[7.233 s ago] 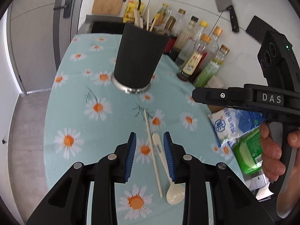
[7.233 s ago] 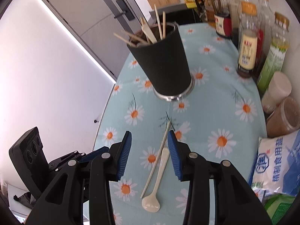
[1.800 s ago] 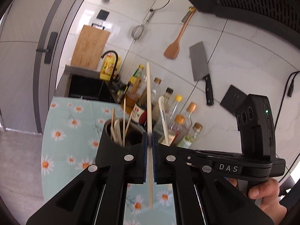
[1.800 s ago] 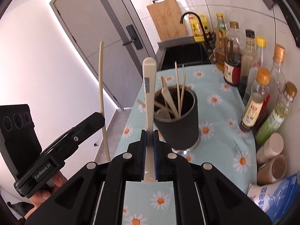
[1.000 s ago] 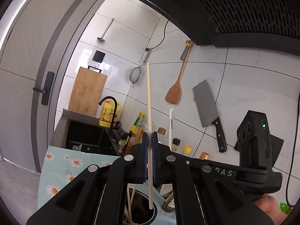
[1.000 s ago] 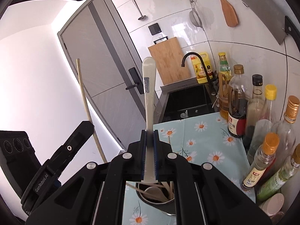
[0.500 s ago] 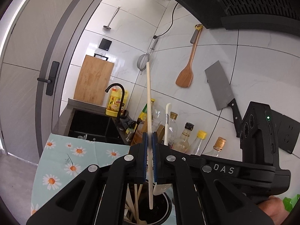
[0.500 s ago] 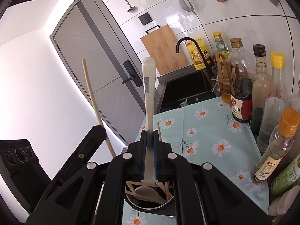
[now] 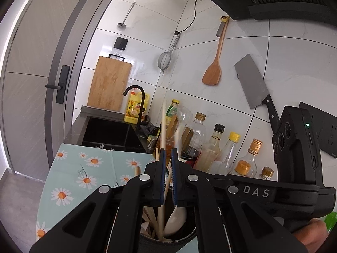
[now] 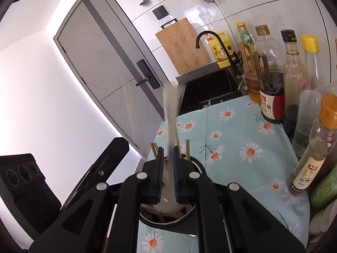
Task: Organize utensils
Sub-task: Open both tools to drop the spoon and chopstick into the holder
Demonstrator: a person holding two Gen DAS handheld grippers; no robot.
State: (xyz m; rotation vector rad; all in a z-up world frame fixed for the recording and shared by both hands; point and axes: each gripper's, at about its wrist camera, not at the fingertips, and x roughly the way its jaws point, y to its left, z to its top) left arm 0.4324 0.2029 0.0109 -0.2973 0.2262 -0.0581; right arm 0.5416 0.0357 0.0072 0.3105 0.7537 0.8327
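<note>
Cream spoon (image 10: 171,113), upright between the right gripper's (image 10: 168,150) opening jaws, dropped into the cup (image 10: 190,210) directly below; left gripper (image 9: 167,154), slackened, released its chopstick (image 9: 163,126) likewise.

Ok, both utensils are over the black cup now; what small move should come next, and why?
Probably lift both tools straight up, off the cup. The chopstick is blurred and loose in the gap of the left tool, its lower end in the cup; on the right tool the jaws are opening around the blurred spoon. Both look released.
</note>
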